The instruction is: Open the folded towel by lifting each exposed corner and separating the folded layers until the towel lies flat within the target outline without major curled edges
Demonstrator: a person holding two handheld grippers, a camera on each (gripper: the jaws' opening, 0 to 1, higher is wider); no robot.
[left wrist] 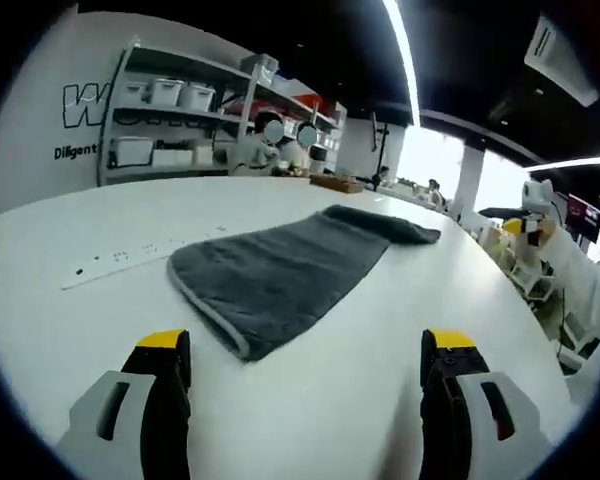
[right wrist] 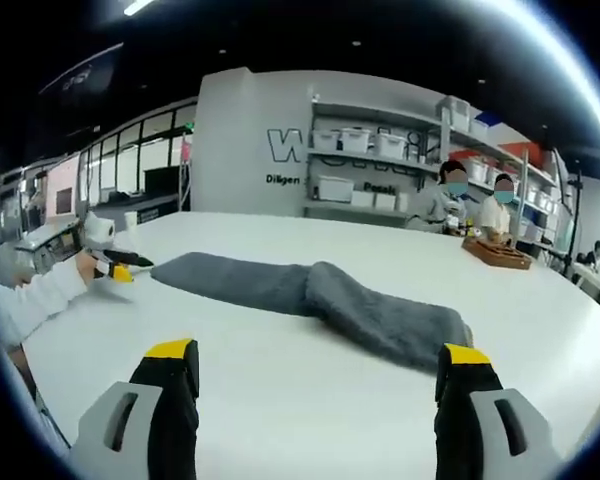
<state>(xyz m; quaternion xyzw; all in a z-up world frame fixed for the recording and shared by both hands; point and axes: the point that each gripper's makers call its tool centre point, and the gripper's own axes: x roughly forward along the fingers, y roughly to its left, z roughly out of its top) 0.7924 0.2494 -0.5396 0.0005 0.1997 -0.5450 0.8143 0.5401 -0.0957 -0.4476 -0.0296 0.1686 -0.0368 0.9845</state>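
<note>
A dark grey towel (left wrist: 270, 275) lies on the white table (left wrist: 380, 390), spread in a long strip, with its far end still folded over in a thick lump (left wrist: 385, 222). My left gripper (left wrist: 307, 350) is open just short of the towel's near corner, with nothing between its fingers. In the right gripper view the towel (right wrist: 310, 290) runs across the table, its bunched part to the right. My right gripper (right wrist: 320, 358) is open a short way in front of it. The left gripper (right wrist: 120, 266), held by a hand in a white sleeve, is beside the towel's left end. The right gripper (left wrist: 528, 222) hovers off the table's right side.
A white strip (left wrist: 130, 258) lies on the table left of the towel. Shelves with white bins (left wrist: 180, 110) stand behind. Two people (right wrist: 450, 200) sit at the far edge by a wooden tray (right wrist: 495, 252). Bare table (right wrist: 280, 400) lies in front of both grippers.
</note>
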